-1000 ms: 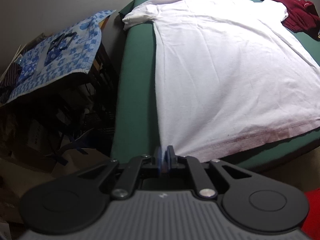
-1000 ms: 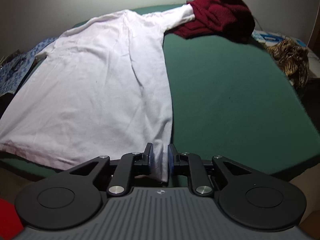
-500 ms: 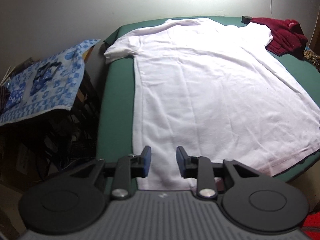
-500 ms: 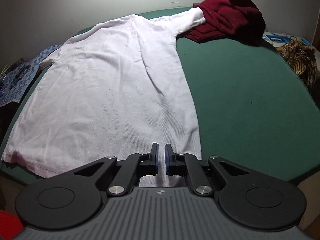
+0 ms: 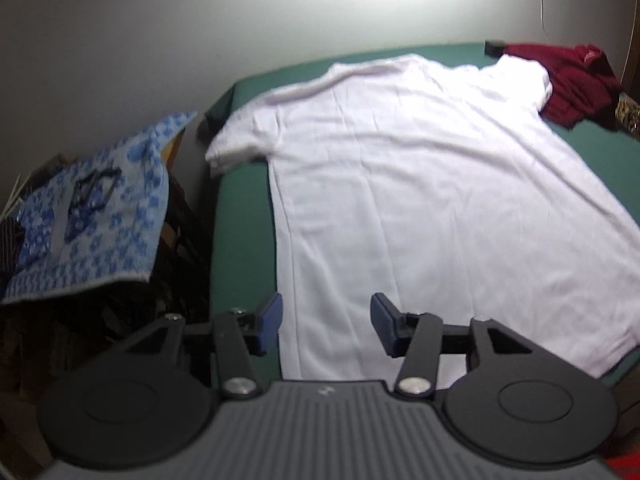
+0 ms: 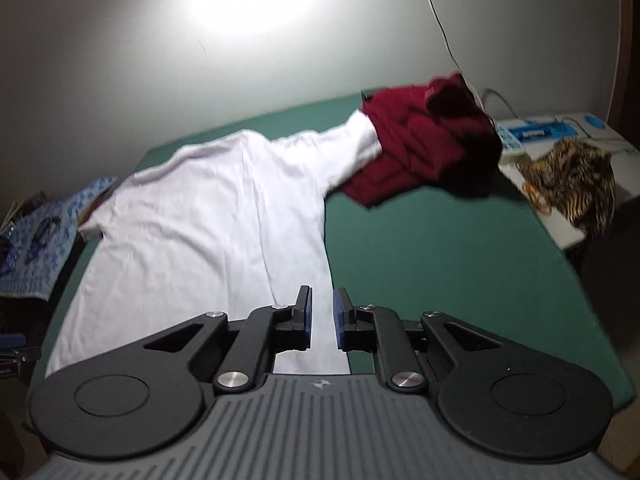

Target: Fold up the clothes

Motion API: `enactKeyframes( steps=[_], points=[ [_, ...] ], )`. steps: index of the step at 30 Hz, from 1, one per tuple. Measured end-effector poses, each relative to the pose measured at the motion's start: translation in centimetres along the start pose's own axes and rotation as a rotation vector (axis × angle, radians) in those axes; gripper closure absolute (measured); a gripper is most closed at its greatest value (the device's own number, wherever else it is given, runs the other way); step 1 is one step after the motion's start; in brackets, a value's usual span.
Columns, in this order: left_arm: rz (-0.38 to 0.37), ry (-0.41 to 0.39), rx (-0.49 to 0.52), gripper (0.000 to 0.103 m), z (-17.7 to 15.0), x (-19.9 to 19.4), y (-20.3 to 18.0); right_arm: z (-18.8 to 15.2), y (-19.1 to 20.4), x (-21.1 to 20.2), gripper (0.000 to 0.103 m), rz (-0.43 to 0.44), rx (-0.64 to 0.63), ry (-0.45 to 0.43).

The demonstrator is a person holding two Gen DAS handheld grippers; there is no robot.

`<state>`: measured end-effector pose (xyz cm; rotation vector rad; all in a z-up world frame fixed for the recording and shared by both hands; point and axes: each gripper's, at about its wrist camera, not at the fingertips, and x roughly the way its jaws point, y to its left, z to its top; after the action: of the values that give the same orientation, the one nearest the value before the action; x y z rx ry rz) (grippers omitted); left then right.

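White T-shirt [image 5: 420, 208] (one) flat on green table [image 6: 440, 248] — one maroon garment [image 6: 424, 152] beside; left tool [image 5: 325, 322] wide, right tool [image 6: 321, 316] narrowly apart, both unladen.

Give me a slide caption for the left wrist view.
Open left gripper above the hem of a white cotton T-shirt spread flat on a green table, crumpled maroon garment at the far corner.

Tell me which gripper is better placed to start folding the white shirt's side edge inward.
Left, probably. The left gripper is wide open straddling the white shirt at its side edge near the hem. The right gripper has only a narrow gap, with the crumpled maroon garment on its sleeve.
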<state>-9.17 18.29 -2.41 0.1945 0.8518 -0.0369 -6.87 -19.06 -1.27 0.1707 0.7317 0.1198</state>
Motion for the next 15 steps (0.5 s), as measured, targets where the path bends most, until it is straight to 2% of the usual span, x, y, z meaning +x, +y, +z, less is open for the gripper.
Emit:
enactKeyframes(
  steps=[3,4,5,6,8,10,11,15],
  points=[
    [0.077,-0.083,0.058,0.047,6.4,0.1,-1.4,5.3,-0.1,2.2,0.088,0.013,-0.022,-0.026],
    [0.099,-0.086,0.069,0.046,8.8,0.3,-1.7,7.0,-0.2,3.1,0.085,0.016,-0.023,-0.031],
    [0.121,-0.089,0.079,0.04,11.1,0.6,-2.0,8.6,-0.3,4.0,0.084,0.02,-0.024,-0.036],
    [0.123,-0.086,0.066,0.03,13.5,1.0,-2.1,10.0,-0.4,5.0,0.083,0.024,-0.024,-0.041],
    [0.121,-0.082,0.03,0.018,17.6,2.0,-2.2,12.2,-0.7,7.2,0.082,0.036,-0.022,-0.046],
    [0.123,-0.08,-0.012,0.017,20.7,3.6,-3.2,13.5,-1.4,10.0,0.073,0.017,0.002,-0.038],
    [0.125,-0.078,-0.033,0.016,22.3,4.3,-3.7,13.8,-1.8,11.5,0.073,0.008,0.022,-0.026],
    [0.099,-0.002,-0.075,0.012,24.2,9.1,-7.6,13.1,-4.0,17.2,0.072,0.011,0.121,0.075]
  ],
)
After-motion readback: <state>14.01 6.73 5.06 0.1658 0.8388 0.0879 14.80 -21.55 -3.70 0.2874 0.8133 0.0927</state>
